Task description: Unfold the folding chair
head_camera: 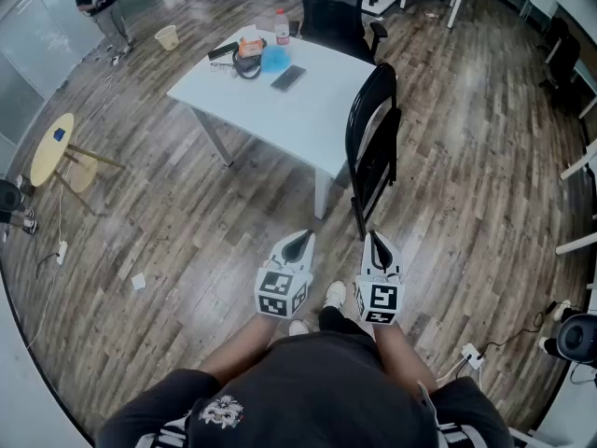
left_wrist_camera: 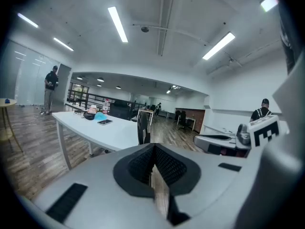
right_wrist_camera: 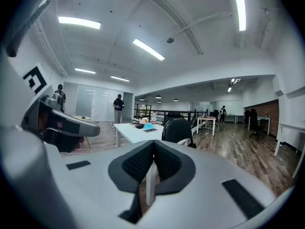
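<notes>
The black folding chair (head_camera: 373, 143) stands folded flat, leaning upright against the near right corner of the white table (head_camera: 308, 110). It also shows as a narrow dark frame (left_wrist_camera: 143, 128) in the left gripper view and as a black backrest (right_wrist_camera: 177, 130) in the right gripper view. My left gripper (head_camera: 298, 244) is held in front of me, shut and empty, a short way from the chair's feet. Beside it, my right gripper (head_camera: 378, 247) is also shut with nothing in it, just below the chair's lower end.
On the table lie a phone (head_camera: 287, 77), a bottle (head_camera: 281, 26), a blue cloth and black headphones. An office chair (head_camera: 334, 12) stands behind the table. A small round yellow table (head_camera: 51, 149) is at left. A person (head_camera: 101, 3) stands far left.
</notes>
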Available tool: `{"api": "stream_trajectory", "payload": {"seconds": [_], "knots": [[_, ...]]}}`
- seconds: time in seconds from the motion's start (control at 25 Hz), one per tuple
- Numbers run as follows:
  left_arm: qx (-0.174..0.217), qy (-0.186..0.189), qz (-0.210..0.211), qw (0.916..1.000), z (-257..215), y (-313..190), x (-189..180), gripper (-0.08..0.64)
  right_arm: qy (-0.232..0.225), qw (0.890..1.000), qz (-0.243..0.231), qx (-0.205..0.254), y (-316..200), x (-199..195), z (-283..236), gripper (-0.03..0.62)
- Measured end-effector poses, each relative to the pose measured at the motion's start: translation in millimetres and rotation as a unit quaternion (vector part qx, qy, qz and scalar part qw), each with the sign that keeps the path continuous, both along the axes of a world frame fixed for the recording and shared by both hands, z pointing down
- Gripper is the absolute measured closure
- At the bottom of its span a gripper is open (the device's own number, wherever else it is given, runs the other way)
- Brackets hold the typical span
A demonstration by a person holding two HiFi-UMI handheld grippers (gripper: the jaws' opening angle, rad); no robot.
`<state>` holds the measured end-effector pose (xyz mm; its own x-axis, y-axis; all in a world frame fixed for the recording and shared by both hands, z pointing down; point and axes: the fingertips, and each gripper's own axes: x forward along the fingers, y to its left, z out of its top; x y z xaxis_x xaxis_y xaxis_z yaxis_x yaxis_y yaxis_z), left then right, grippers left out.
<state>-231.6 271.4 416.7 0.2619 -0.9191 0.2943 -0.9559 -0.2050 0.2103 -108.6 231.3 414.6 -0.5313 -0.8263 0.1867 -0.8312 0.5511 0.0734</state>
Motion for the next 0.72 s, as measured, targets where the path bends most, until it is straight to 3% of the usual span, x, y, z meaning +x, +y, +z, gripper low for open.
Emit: {"api": "stream_trajectory", "payload": {"seconds": [0.36,0.72], "knots": [[0.003,-0.006,-0.011,0.9999,-1,-112,8,0.554,-0.007,1.0,-0.011,0.003,-110,7,3,0.577],[-0.019,-0.026,-0.022,0.9992,2,-189,20,0.554,-0.022,1.0,-0.004,-0.01,-177,22,13,0.577]]}}
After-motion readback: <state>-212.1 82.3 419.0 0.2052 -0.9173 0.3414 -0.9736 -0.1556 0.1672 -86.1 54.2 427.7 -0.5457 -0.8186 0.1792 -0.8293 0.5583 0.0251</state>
